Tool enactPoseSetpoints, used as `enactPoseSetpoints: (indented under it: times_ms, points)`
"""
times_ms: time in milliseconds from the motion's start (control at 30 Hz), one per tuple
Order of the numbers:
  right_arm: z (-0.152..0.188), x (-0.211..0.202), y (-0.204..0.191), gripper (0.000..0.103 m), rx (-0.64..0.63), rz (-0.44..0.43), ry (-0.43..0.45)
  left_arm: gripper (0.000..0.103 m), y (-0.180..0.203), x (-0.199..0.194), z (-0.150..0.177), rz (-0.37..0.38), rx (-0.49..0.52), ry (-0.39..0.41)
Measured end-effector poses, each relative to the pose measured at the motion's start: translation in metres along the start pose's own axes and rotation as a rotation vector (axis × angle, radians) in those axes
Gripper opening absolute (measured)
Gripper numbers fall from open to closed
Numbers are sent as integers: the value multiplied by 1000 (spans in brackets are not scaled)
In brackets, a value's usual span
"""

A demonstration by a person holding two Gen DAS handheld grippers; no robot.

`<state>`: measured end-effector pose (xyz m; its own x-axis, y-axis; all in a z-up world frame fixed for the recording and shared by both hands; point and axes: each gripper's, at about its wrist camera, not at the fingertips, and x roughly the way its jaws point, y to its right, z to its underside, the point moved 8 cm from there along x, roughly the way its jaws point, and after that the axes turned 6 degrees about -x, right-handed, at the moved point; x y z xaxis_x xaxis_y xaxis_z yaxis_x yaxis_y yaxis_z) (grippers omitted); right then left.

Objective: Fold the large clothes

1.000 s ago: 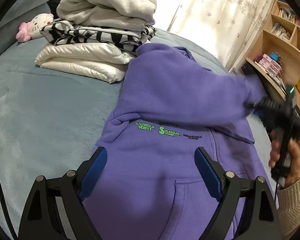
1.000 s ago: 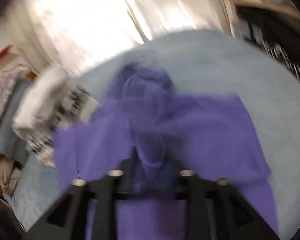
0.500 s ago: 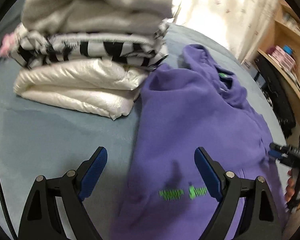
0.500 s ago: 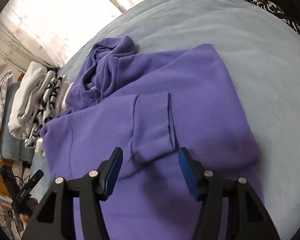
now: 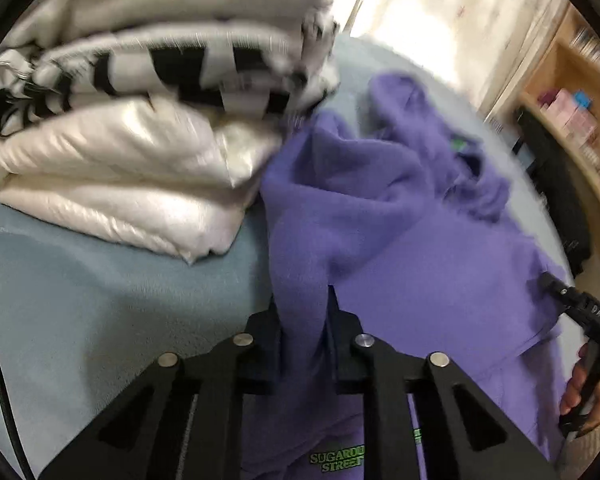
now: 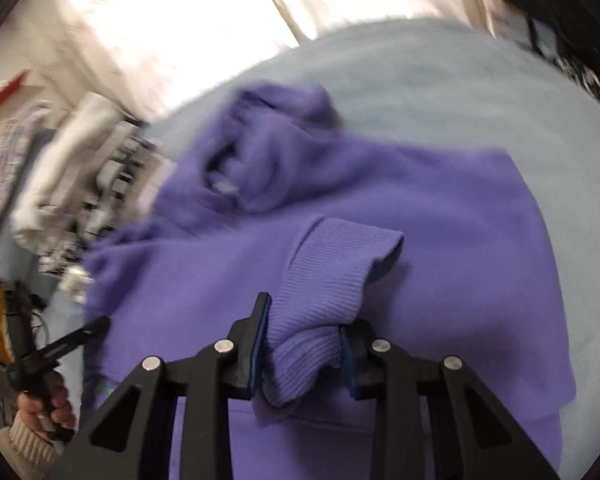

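Note:
A purple hoodie (image 5: 420, 260) lies spread on the blue bed cover (image 5: 80, 292), with its hood (image 5: 412, 112) toward the window. In the left wrist view my left gripper (image 5: 304, 308) is closing, its jaws pinched on a raised ridge of the hoodie's left shoulder edge. In the right wrist view the hoodie (image 6: 440, 208) fills the middle of the frame. My right gripper (image 6: 304, 320) is closing too, with the ribbed sleeve cuff (image 6: 332, 264) bunched between its blue pads and lifted off the hoodie's body.
A stack of folded clothes (image 5: 132, 140), white, striped and grey, sits right against the hoodie's left shoulder. A wooden shelf (image 5: 572, 112) stands beyond the bed's right side, with bright curtains (image 5: 440, 20) behind. Bare blue bed cover (image 6: 460, 80) lies past the hoodie.
My left gripper moved up to the hoodie's shoulder by the stack and shut on the fabric. My right gripper came down onto the sleeve cuff and closed around it.

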<state>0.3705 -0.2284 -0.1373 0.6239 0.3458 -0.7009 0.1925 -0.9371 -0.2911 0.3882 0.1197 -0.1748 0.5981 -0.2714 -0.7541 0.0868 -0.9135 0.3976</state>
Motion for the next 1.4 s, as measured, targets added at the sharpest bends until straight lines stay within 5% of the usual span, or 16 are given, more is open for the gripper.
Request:
enactPoseSetpoints:
  times_ms: [67,133,233,367,400,600,767,867,1100,1400]
  points:
    - [2,6,4,31,-21,62,-17,13,-8,-12,-3,30,-38,65]
    - [17,26,20,37,-5,148,-140,13,-19,-14,-1,51,-74,70]
    - [27,25,23,44,28,140,-163,18,-21,-10,3,32,-67,40]
    - [36,3,17,50,47,129,-151,65,-24,-22,-2,-27,-47,40]
    - [39,-2,15,50,35,138,-147,67,-23,-28,-6,-25,-48,60]
    - [48,-22,1,50,-37,137,-115,67,5,-45,-41,-37,52,135]
    - [49,-18,-3,50,-38,119,-112,67,29,-30,-55,-42,131,93]
    - [53,-16,-2,50,-33,117,-115,60,34,-20,-61,-37,134,67]
    - [57,-13,4,50,-23,123,-114,12,32,2,-66,-56,128,26]
    - [61,-6,9,50,-58,182,-100,9,58,-42,-96,-232,397,233]
